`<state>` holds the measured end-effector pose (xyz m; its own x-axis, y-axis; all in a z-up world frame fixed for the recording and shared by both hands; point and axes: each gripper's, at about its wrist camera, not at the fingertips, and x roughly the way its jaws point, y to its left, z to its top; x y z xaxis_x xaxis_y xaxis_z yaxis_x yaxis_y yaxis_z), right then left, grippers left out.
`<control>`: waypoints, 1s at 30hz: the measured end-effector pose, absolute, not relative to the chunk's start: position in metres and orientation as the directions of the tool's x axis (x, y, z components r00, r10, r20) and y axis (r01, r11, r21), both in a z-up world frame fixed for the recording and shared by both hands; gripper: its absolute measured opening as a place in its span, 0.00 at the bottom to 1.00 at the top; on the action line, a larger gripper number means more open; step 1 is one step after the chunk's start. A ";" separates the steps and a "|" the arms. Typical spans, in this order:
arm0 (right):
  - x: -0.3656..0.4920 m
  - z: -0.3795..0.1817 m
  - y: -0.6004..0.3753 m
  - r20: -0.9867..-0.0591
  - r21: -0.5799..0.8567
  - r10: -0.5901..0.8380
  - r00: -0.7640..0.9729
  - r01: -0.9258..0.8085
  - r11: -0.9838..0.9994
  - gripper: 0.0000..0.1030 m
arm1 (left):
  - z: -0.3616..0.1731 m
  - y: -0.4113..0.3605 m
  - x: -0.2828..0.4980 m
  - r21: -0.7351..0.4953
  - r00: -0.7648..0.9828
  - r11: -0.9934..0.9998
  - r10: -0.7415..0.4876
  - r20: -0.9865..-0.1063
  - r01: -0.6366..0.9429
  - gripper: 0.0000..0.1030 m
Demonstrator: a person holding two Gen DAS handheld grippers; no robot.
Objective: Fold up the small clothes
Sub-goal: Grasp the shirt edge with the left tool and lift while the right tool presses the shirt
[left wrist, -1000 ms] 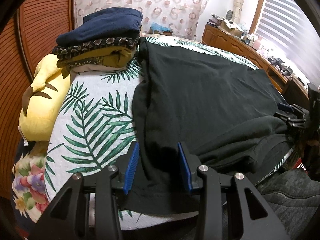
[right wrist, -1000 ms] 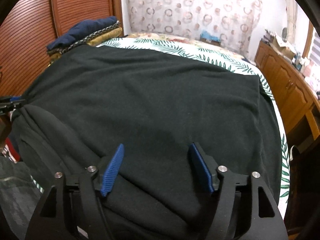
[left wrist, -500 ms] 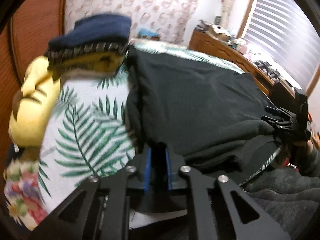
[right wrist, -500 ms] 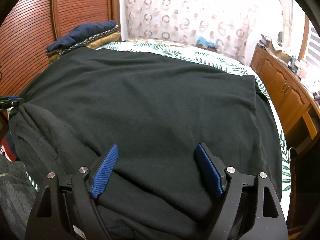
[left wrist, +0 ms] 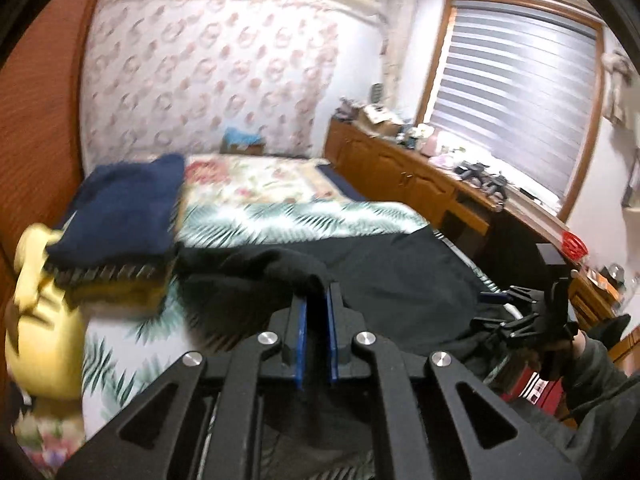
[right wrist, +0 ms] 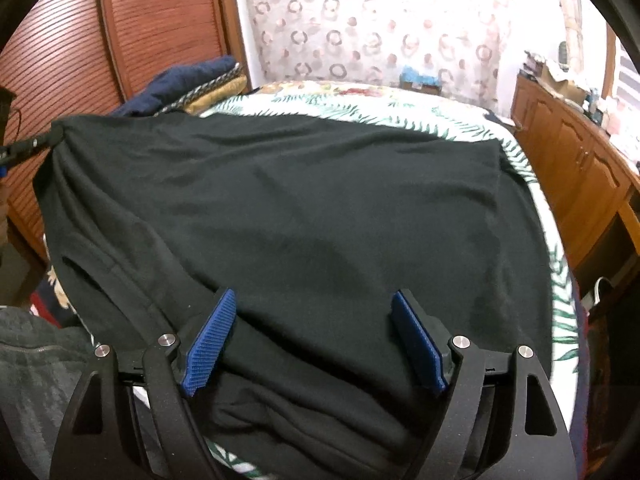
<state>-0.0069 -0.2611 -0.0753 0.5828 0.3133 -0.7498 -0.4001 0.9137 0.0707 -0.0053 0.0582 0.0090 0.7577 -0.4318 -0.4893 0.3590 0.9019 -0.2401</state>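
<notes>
Large black soft-knit garment [right wrist: 304, 216] spread flat over leaf-print bed cover, fills centre of right wrist view. Upper-left corner lifted into peak; lower-left edge bunched in folds. In left wrist view, raised fold [left wrist: 296, 268] at centre frame.

A bed cover [right wrist: 556, 280] with green leaves lies on the bed. A pile of folded clothes [left wrist: 124, 216] sits near the wall, with a dark blue one on top. A yellow soft toy [left wrist: 36, 320] is just beside the pile. A long wooden cabinet [left wrist: 404, 176] runs along the wall, with small things on top. A window blind [left wrist: 516, 80] hangs above it. The wall has wallpaper [right wrist: 380, 28] with rings.
</notes>
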 end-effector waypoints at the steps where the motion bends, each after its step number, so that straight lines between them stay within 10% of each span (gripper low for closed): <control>1: -0.008 -0.072 -0.263 -0.744 0.072 0.314 0.590 -0.396 0.916 0.80 | 0.013 0.053 -0.002 -0.235 0.754 0.896 -0.444 -0.483 0.377 0.05; 20: -0.017 -0.004 -0.348 -0.632 0.000 0.153 0.759 -0.197 0.980 0.79 | 0.072 -0.149 0.040 -0.161 0.543 0.683 -0.682 -0.490 0.713 0.06; 30: -0.019 -0.006 -0.354 -0.636 0.015 0.155 0.756 -0.188 0.982 0.79 | 0.050 -0.136 0.051 -0.119 0.578 0.748 -0.593 -0.561 0.653 0.30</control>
<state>-0.0190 -0.3538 -0.0063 0.7560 0.1548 -0.6359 -0.1883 0.9820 0.0152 0.0507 -0.1362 0.0497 0.5777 -0.5933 -0.5606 0.6529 0.7481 -0.1188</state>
